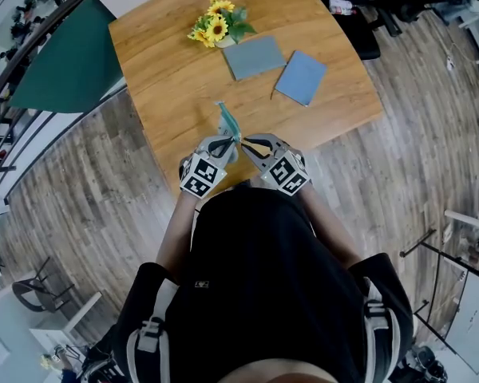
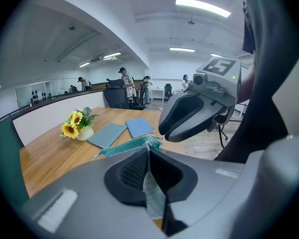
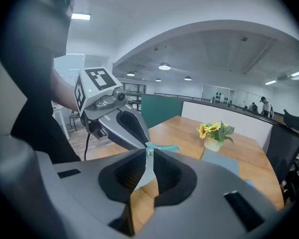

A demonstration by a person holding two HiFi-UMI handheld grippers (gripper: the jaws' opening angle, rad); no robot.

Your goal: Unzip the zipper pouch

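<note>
Teal fabric, thin and crumpled, makes up the zipper pouch point(image 1: 228, 123), which hangs in the air just above the near edge of the wooden table point(image 1: 168, 70), held between both tools. The left gripper point(image 1: 223, 144) has its ribbed black pads pressed together on one end of the cloth. The right gripper point(image 1: 247, 144), jaws likewise pinched tight, clamps a narrow pale tab at the pouch's other end. Farther across the table lie a flat grey-blue rectangle point(image 1: 254, 57), a bluer rectangle point(image 1: 301, 76) and a small pot of sunflowers point(image 1: 215, 29).
</note>
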